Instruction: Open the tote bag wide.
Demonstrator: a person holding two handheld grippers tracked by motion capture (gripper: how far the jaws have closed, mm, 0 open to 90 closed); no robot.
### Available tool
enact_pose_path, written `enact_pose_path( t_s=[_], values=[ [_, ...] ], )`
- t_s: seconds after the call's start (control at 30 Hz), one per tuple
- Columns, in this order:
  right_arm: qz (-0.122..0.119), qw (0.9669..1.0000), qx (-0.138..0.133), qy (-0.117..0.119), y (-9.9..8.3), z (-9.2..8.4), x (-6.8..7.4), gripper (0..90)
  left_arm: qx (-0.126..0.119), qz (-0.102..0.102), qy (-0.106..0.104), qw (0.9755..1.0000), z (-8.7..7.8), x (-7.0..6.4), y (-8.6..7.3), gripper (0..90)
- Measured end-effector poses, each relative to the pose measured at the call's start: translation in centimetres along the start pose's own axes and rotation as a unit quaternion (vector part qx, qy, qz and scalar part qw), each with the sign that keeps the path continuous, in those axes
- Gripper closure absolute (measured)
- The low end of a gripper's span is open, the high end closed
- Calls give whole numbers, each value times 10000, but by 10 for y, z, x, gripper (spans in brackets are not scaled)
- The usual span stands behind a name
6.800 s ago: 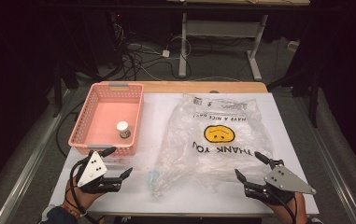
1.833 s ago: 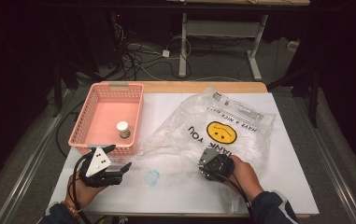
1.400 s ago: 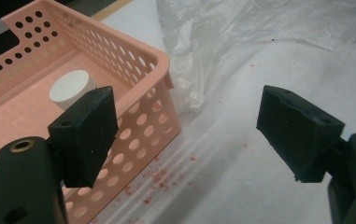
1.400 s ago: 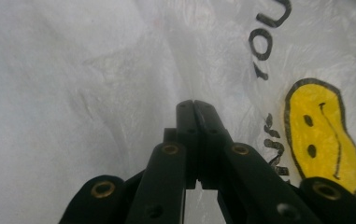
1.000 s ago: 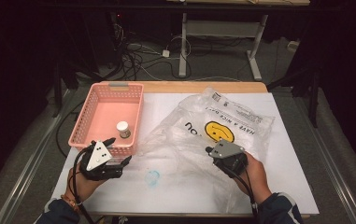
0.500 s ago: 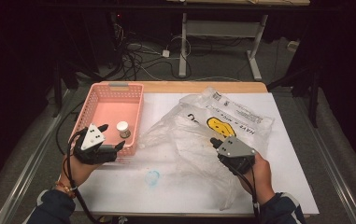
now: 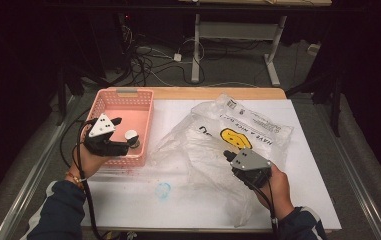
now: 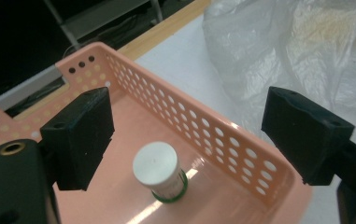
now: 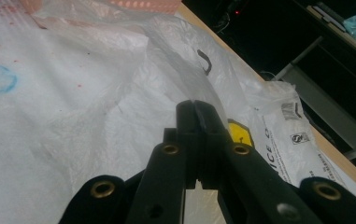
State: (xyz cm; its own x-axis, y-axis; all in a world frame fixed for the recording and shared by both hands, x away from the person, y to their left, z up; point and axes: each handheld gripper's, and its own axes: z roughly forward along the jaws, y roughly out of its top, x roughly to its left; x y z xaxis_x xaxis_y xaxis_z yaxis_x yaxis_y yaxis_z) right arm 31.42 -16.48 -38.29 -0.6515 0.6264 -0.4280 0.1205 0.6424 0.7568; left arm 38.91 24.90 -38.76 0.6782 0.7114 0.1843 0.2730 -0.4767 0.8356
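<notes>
A pink perforated basket (image 7: 128,94) stands at the table's left, with a small white-capped bottle (image 7: 131,136) upright on its floor. My left gripper (image 7: 122,134) hovers open over the basket's near end. In the left gripper view the bottle (image 8: 159,170) stands below and between the wide-apart jaws, untouched, inside the basket wall (image 8: 157,102). A clear plastic bag (image 7: 248,125) with a yellow smiley face lies crumpled across the middle and right. My right gripper (image 7: 227,155) is shut on a raised fold of the bag (image 9: 119,93), pinched at the tips (image 9: 196,109).
A white sheet (image 7: 128,210) covers the wooden table. A blue ring mark (image 7: 162,190) sits on the sheet near the front. Cables and a desk frame stand on the dark floor beyond the far edge.
My left gripper has travelled from the table's front edge up and away to above the basket. The right gripper has stayed shut on the bag and barely moved.
</notes>
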Motion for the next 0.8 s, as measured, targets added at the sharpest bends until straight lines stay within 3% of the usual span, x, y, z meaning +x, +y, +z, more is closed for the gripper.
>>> enact_pose_path(
  t_s=[0.17,0.3,0.37,0.5,0.53,0.63,0.8],
  values=[
    [-21,10000,18,65,-1,1,1,900,232,-93,-189,9995,18,20,6,161],
    [-84,9999,49,117,-2,3,3,900,619,-116,-326,9975,36,34,8,161],
    [-103,9998,58,148,-2,3,3,900,934,-56,-278,9952,46,36,8,161],
    [-119,9997,46,187,-3,3,3,900,1436,145,-320,9890,62,36,6,161],
    [-113,9997,47,199,-3,3,3,900,1541,193,-413,9870,65,35,6,161],
    [-101,9997,64,234,-3,4,3,900,1890,225,-528,9803,73,35,6,161],
    [-125,9996,93,240,-4,5,4,900,2373,199,-546,9697,85,35,3,186]
  ],
)
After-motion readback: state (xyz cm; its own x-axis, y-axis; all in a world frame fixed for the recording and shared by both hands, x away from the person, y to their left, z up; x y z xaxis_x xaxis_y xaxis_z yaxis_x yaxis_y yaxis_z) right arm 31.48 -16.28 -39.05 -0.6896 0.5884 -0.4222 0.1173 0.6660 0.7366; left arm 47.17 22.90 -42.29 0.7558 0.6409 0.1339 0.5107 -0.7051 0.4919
